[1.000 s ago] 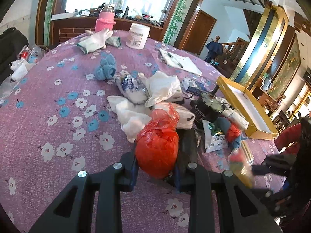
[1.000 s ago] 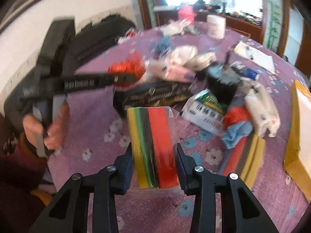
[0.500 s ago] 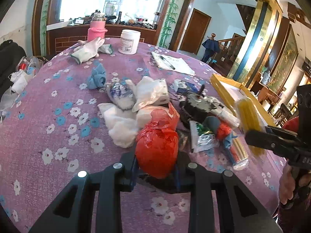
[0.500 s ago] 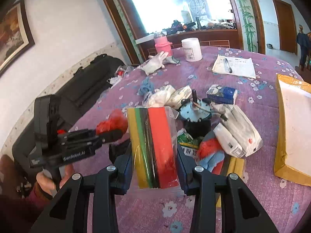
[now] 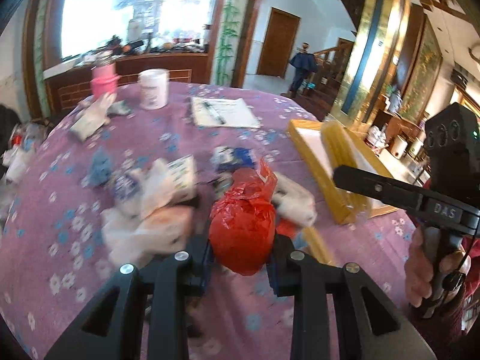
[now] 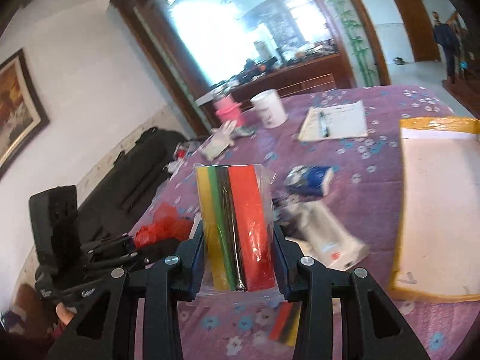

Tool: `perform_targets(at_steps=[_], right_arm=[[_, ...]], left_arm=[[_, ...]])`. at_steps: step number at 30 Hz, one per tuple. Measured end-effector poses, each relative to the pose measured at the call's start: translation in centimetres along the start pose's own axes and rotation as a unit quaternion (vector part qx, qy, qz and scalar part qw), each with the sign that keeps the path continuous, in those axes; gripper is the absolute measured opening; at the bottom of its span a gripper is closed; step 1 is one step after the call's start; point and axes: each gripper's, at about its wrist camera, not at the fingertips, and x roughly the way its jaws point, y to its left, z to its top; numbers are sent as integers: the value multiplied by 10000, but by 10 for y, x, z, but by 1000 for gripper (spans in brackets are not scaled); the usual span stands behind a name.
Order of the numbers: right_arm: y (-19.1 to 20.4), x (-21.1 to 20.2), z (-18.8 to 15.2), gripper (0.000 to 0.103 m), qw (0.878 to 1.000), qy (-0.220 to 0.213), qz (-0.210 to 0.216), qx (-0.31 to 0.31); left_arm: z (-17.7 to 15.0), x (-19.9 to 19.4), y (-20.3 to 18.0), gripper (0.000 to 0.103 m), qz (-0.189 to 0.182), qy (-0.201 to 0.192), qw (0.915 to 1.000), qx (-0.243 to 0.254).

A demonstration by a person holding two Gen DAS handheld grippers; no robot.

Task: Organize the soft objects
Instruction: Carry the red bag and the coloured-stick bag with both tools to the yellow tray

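Holding a crumpled red plastic bag bundle [image 5: 242,234], the left gripper [image 5: 241,258] had both fingers pressed tight on its sides, lifted above the purple floral tablecloth [image 5: 75,204]. Right gripper [image 6: 238,258] was clamped on a clear plastic pack of yellow, green, black and red foam sheets [image 6: 235,228], held upright w/ the stripes running away from the cam.

From the left cam the right gripper showed at the edge w/ "DAS" printed on its black arm [image 5: 444,211], and the pack looked mostly yellow from that side, over by the yellow-edged flat box w/ white inside [image 6: 432,210]. Rest of the table was pretty blurry: a heap of white soft bags & cloths [image 5: 150,210] just left of the red bundle, a blue-and-white packet [image 6: 312,178], a white pouch w/ a small red mark [image 6: 327,240], writing too smeared to read.

Further back: white tub w/ a label [image 6: 270,112] (text unreadable), pink lidded bottle [image 6: 228,112], white glove [image 6: 220,141] and a paper sheet w/ a pen on it [image 6: 336,121]. Another striped foam pack [image 6: 285,324] lay on the cloth under the right gripper. The left gripper's body in the right cam had some white lettering, couldn't make it out tbh.
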Motion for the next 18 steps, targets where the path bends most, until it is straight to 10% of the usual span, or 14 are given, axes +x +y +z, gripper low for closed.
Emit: perform_targets(at_steps=[18], right_arm=[[-114, -55, 67, 42, 9850, -542, -1034, 1268]], left_arm=[[90, 107, -128, 28, -793, 599, 9948, 226]])
